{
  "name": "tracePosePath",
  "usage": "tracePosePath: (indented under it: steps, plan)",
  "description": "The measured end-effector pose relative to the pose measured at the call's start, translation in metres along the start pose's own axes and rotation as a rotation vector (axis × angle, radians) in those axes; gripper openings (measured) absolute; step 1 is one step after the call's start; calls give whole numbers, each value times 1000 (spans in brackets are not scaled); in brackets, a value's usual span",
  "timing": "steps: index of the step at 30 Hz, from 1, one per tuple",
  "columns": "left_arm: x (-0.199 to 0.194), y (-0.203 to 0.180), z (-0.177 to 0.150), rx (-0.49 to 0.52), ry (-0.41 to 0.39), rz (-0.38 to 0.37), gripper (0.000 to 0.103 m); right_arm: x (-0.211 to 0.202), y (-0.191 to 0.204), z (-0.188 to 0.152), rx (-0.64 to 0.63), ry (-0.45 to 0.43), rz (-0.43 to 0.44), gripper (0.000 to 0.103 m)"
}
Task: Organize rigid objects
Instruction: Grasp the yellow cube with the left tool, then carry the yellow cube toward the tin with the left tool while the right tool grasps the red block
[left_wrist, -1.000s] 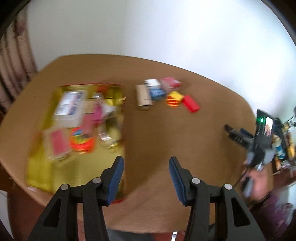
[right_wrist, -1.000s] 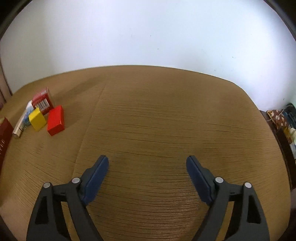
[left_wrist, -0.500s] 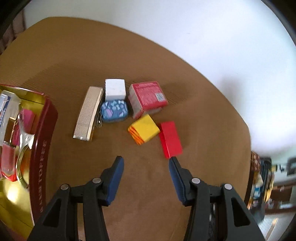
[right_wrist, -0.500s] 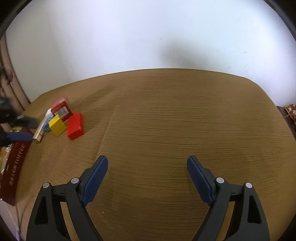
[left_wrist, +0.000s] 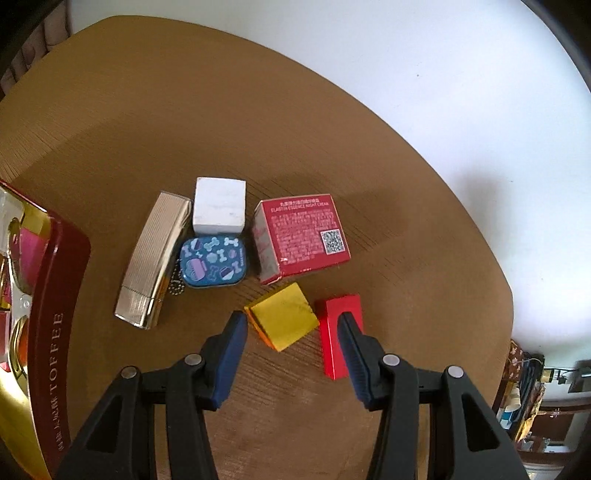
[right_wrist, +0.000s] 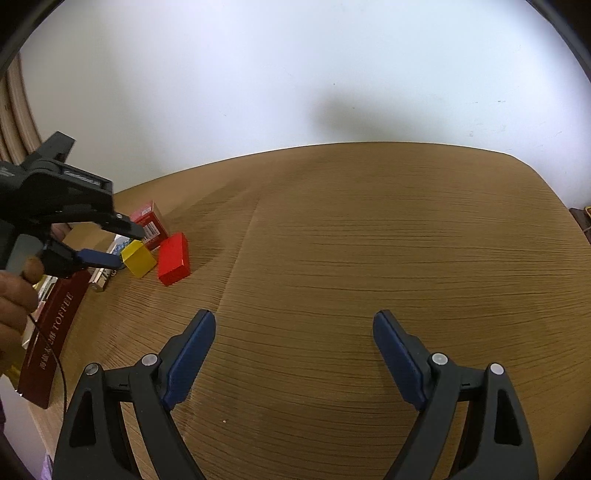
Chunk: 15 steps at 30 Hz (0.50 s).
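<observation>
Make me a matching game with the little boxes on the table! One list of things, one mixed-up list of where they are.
Things:
1. yellow block
2. white cube
3. red block
4. blue tin

Places:
A. partly behind the left gripper's right finger
B. between the open left gripper's fingertips
C. just in front of the white cube
D. beside the silver case, at the back

Pairs: 1-B, 2-D, 3-A, 4-C

The left claw (left_wrist: 291, 325) points steeply down, jaws parted and holding nothing; a hand (right_wrist: 16, 295) grips its handle. The right claw (right_wrist: 294, 325) tilts gently down, jaws wide, empty.
</observation>
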<state>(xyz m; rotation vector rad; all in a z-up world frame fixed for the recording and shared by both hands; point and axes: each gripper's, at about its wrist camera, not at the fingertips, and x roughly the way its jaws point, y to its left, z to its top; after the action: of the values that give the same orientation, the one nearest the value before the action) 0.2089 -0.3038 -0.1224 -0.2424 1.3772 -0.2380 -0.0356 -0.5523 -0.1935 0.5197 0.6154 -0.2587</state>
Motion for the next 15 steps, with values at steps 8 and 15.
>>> tracePosePath:
  steps: [8, 15]
  plan:
    - [21, 4, 0, -51, 28, -2, 49, 2, 7, -2, 5, 0, -1, 85]
    - [5, 7, -18, -38, -32, 2, 34, -4, 6, -5, 11, 6, -7, 85]
